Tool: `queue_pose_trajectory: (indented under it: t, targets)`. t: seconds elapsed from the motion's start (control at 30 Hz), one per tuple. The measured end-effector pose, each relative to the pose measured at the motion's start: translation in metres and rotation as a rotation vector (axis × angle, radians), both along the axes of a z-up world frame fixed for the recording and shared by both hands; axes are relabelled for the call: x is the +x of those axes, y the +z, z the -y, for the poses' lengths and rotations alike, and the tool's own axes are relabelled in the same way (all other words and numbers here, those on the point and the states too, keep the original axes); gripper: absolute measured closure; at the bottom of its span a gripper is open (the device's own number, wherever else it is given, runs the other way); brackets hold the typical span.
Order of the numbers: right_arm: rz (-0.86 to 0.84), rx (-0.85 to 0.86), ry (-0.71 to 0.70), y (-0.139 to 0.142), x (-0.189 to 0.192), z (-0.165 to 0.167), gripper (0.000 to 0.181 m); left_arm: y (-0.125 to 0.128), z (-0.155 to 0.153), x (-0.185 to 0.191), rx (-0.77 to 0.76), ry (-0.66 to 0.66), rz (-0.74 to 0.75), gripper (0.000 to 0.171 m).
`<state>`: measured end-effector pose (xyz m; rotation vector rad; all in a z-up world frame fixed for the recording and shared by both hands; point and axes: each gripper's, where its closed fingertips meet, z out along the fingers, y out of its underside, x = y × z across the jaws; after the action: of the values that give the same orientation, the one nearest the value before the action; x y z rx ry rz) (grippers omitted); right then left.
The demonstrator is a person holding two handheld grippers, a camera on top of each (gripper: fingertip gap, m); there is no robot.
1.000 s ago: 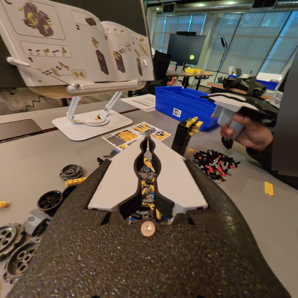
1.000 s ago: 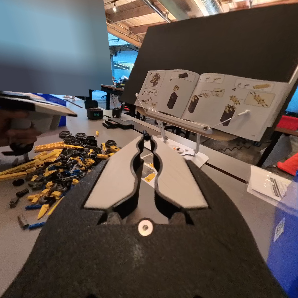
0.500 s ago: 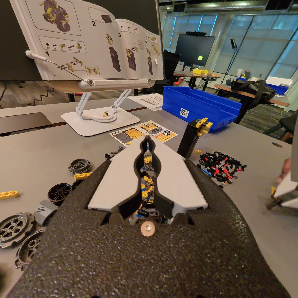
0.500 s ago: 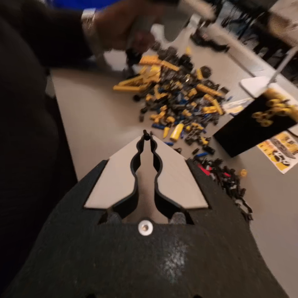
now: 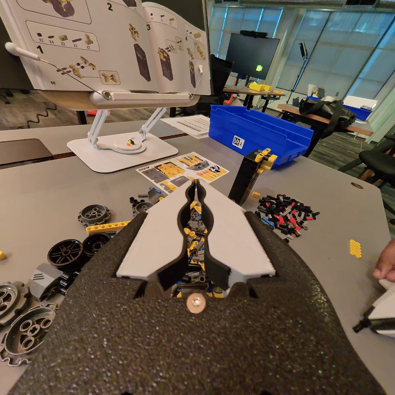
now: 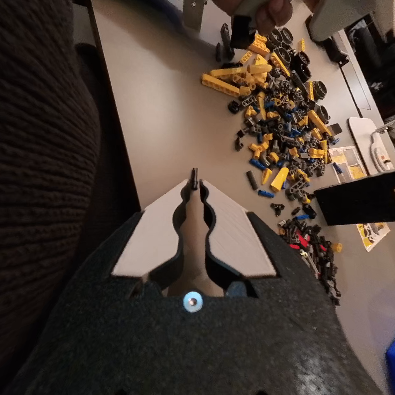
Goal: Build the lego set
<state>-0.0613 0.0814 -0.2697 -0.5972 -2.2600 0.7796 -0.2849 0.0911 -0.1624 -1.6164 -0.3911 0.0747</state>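
Since a second ago your right gripper (image 6: 195, 180) swung off the instruction booklet (image 5: 111, 47) down to the grey table (image 6: 162, 132) edge by your dark sleeve (image 6: 42, 128). It's clamped on a small black pin (image 6: 194, 178), long axis along the fingers, tip pointing forward. Left gripper (image 5: 195, 182): tips together, empty, over the yellow-grey parts pile (image 5: 196, 235). Blue bin (image 5: 256, 130) carries a coded label; sticker sheet (image 5: 181, 168) and black block assembly (image 5: 248, 177), tilted, sit ahead.

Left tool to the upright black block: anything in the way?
Nothing visible. The left tool, shut and empty, points just left of the black block. In the left wrist view only the flat sticker sheet and bare table show between them.
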Motion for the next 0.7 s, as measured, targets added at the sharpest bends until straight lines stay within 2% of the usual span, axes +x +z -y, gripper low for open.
queue_pose_trajectory:
  t: [0.17, 0.33, 0.53, 0.7]
  targets:
    - [0.023, -0.033, -0.018, -0.002, 0.000, 0.006, 0.166, 0.001, 0.002, -0.002, 0.002, 0.011, -0.004, 0.171]
    - [0.022, -0.095, -0.048, 0.006, -0.002, -0.002, 0.164, 0.002, 0.003, -0.003, 0.012, 0.015, 0.005, 0.171]
    - [0.231, -0.366, -0.113, 0.004, 0.007, -0.012, 0.154, -0.001, 0.001, -0.002, 0.001, 0.008, 0.005, 0.171]
    - [0.292, -0.402, -0.111, -0.001, 0.011, -0.010, 0.154, -0.001, 0.001, -0.003, -0.002, 0.011, 0.004, 0.171]
